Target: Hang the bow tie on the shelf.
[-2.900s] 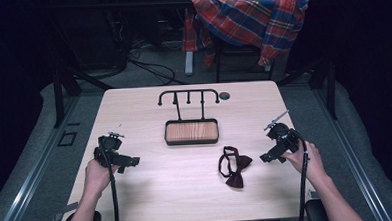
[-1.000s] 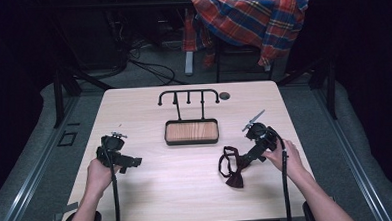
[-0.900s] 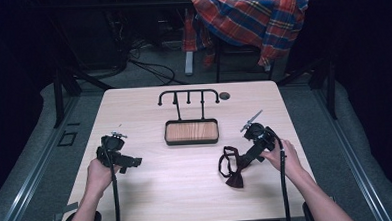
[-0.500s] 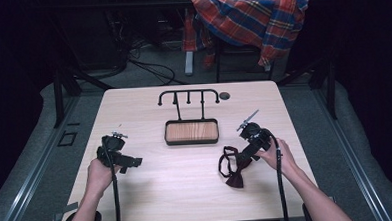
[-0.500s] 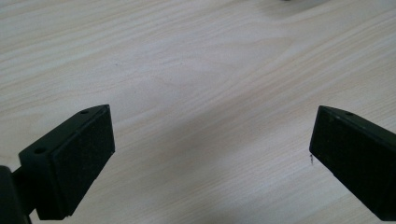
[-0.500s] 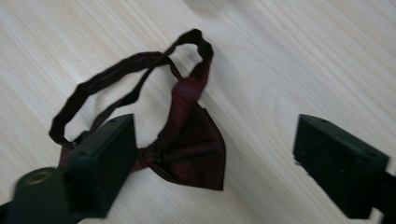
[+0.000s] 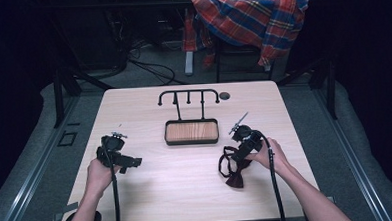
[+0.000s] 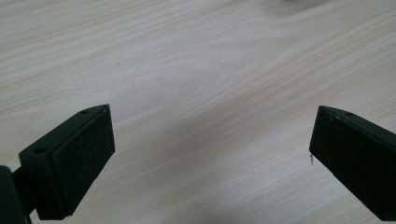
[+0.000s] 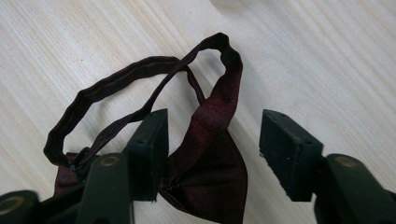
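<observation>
The dark red bow tie [image 9: 210, 154], near the surface's [image 7: 187, 191] right edge, is straddled by the right gripper's [image 9: 212, 149] open fingers [image 9: 289, 149]; the left gripper's [image 8: 210, 154] fingers [image 8: 79, 158] are spread wide.

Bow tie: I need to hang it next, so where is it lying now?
The bow tie lies on the table's right half in the high view, nearer the person than the wooden tray, with the right gripper's open jaws straddling one wing.

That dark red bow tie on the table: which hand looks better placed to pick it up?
The right. The right gripper hangs open right over the bow tie, one wing lying between its jaws. The left gripper is open over bare table, far across from it.
</observation>
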A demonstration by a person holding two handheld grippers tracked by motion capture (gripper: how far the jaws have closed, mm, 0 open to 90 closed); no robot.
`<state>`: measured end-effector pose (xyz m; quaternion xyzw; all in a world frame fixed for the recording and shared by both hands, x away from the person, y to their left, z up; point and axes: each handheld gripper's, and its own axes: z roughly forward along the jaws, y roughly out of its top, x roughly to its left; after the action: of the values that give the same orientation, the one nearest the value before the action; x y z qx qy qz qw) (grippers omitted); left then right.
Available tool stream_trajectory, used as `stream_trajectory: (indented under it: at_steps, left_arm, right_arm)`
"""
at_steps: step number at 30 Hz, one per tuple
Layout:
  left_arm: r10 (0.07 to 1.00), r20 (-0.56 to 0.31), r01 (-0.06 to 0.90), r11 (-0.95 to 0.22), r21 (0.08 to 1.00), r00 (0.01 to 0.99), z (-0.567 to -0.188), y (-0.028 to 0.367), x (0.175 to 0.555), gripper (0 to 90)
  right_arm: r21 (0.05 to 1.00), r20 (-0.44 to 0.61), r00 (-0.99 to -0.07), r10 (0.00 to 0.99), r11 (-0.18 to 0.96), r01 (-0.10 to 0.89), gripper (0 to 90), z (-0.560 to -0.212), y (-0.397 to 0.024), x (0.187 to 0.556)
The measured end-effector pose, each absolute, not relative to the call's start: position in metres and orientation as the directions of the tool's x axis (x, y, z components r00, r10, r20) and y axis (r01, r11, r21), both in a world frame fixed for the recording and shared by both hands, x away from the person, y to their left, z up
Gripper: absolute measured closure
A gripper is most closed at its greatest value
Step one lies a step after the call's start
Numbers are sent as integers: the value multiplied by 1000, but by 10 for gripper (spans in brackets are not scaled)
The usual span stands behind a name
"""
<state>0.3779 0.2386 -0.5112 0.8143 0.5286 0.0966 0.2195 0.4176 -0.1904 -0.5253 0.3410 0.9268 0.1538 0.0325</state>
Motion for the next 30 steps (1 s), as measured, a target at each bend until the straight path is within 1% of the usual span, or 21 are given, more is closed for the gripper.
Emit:
stream_trajectory:
  at_steps: [4,5,7,8,10,11,14,15,17,19,20,21,25,26,29,30]
  left_arm:
    - [903,-77,820,-345,456,422,-511,237,378,2]
    - [901,-73,818,-350,456,427,-511,237,378,2]
    - [901,-72,819,-352,454,427,-511,237,378,2]
    - [901,-72,819,-352,454,427,-511,237,378,2]
    - [901,-73,819,-351,454,427,-511,237,378,2]
    - [902,-73,820,-349,454,424,-512,238,378,2]
    - [902,-73,820,-349,454,425,-511,238,377,2]
    - [902,-73,820,-349,454,425,-511,238,377,2]
    - [902,-72,820,-350,454,425,-511,238,377,2]
    - [902,-72,820,-350,453,425,-511,238,377,2]
    - [902,-72,820,-350,453,425,-511,238,377,2]
    - [901,-72,818,-352,455,427,-511,238,377,2]
    - [901,-71,818,-352,455,427,-511,238,377,2]
    - [902,-72,819,-351,454,427,-511,238,377,2]
    - [901,-70,818,-352,455,427,-511,238,377,2]
    - [902,-70,818,-352,454,427,-511,238,377,2]
  right_arm:
    - [307,56,-762,645,715,628,504,-527,-190,417]
    - [291,55,-762,646,719,631,523,-529,-190,418]
    - [288,57,-761,646,719,632,527,-531,-190,418]
    - [283,60,-762,645,721,633,553,-534,-189,418]
    - [273,55,-766,641,728,629,562,-534,-189,418]
    - [273,50,-764,643,727,630,620,-534,-188,419]
    - [279,47,-760,648,722,633,658,-536,-186,418]
    - [270,45,-763,644,728,630,719,-537,-185,418]
    - [258,36,-766,642,734,628,789,-537,-185,417]
    - [252,31,-765,643,736,629,834,-538,-185,417]
    - [252,31,-765,643,736,629,834,-538,-185,417]
    - [245,19,-769,638,743,623,872,-536,-185,416]
    - [247,-5,-772,635,749,615,883,-533,-184,415]
    - [267,0,-769,639,741,616,884,-530,-184,414]
    - [279,-11,-770,637,742,610,885,-525,-184,412]
    - [297,-11,-768,641,735,609,885,-523,-184,411]
